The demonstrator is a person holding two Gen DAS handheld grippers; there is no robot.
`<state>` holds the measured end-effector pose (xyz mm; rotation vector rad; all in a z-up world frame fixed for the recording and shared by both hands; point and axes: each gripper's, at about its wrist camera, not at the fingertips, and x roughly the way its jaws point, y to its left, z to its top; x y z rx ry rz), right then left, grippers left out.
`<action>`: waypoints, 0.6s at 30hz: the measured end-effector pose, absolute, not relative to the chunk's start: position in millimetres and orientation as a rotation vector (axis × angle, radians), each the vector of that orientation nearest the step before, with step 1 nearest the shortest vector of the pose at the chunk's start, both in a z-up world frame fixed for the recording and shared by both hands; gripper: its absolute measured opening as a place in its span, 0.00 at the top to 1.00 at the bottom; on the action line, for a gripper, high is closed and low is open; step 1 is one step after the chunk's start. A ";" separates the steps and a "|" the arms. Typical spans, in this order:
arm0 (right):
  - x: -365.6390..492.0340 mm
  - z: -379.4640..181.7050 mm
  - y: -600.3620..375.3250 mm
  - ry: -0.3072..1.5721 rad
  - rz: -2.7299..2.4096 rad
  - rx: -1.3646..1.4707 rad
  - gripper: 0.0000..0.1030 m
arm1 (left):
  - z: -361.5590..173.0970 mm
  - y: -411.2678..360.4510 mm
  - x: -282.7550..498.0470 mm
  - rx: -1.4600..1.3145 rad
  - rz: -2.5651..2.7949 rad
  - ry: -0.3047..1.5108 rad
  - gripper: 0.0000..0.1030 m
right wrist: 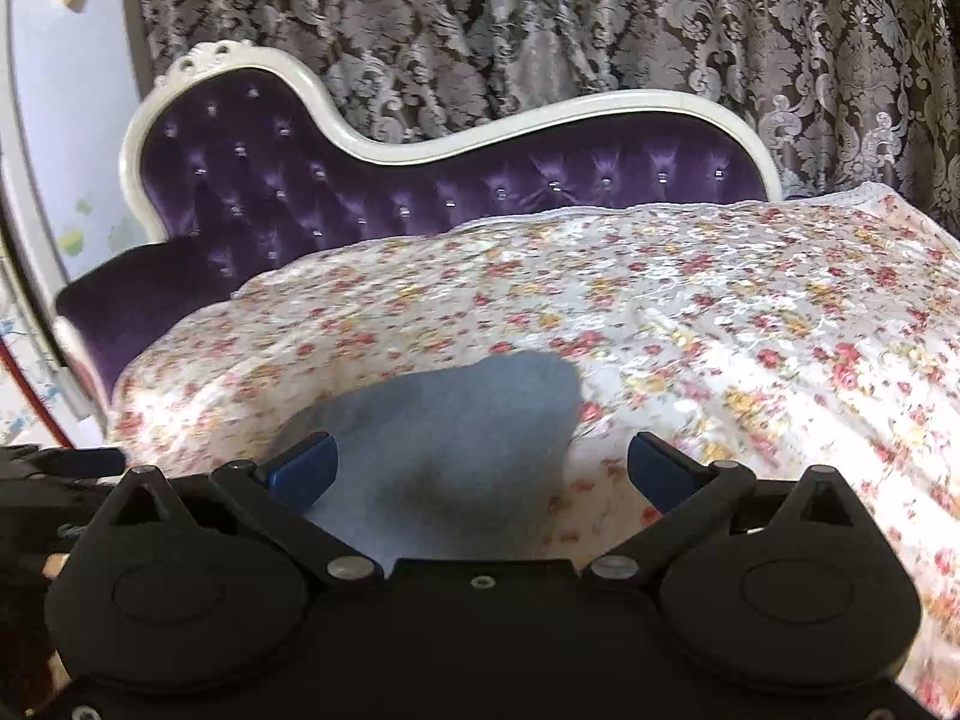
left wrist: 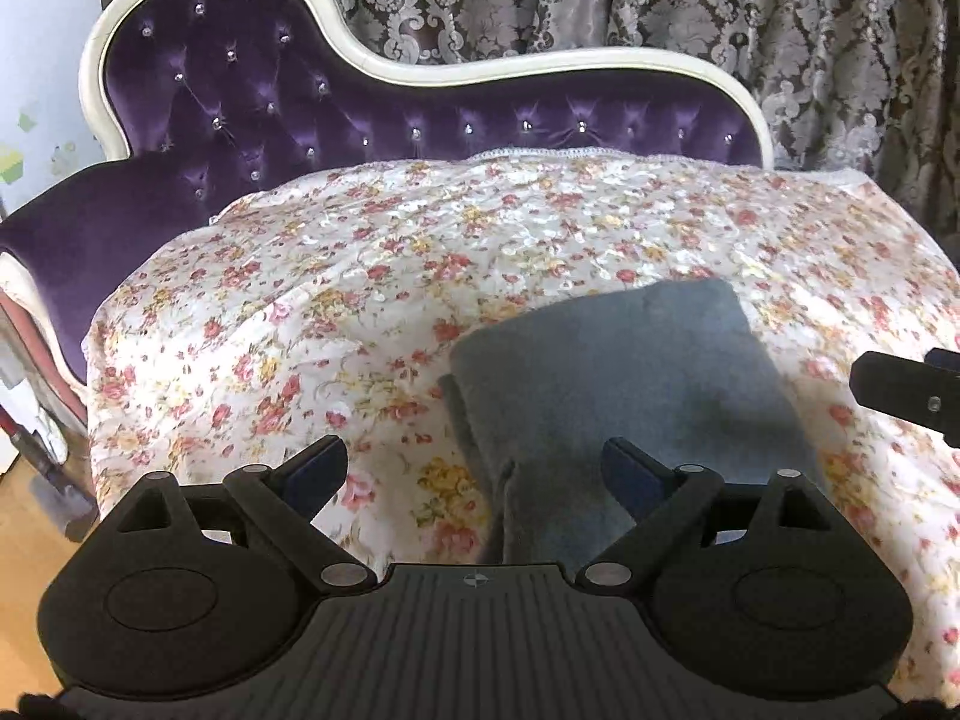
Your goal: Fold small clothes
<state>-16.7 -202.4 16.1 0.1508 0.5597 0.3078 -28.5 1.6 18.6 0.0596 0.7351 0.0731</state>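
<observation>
Cloth lay folded on the floral cover (left wrist: pixel 300 312) of the purple chaise (left wrist: pixel 252 96): the small grey garment (left wrist: pixel 624 372) sat as a neat rectangle, its layered edges showing along the side nearest my left hand. I judged the fold finished, which is why neither hand had hold of it.

My left gripper (left wrist: pixel 477 468) hovered above the garment's near corner with its fingers (left wrist: pixel 318 468) spread wide and nothing between them; they touched no fabric that I could see. I held them released so the stacked layers would not be dragged askew.

My right gripper (right wrist: pixel 483 462) was likewise released, its fingers (right wrist: pixel 303 468) standing apart over the garment's other side, clear of the cloth. In the left view one of its fingers poked in at the right edge, just beside the grey rectangle.

Garment and cover were both soft, so any snag could have undone the fold; open, lifted fingers seemed the safe way to leave it.
</observation>
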 end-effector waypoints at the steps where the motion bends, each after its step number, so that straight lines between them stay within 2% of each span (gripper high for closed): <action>1: -23.0 17.7 -201.5 0.552 0.327 0.161 0.00 | 18.3 0.1 -30.5 0.063 0.069 0.744 0.10; 7: -51.1 22.9 -191.5 0.557 0.246 0.167 0.00 | 11.7 -1.4 -45.0 0.042 0.052 0.790 0.10; 18: -73.2 12.8 -191.7 0.690 0.163 0.174 0.01 | 5.0 -0.7 -69.2 0.001 0.055 0.846 0.10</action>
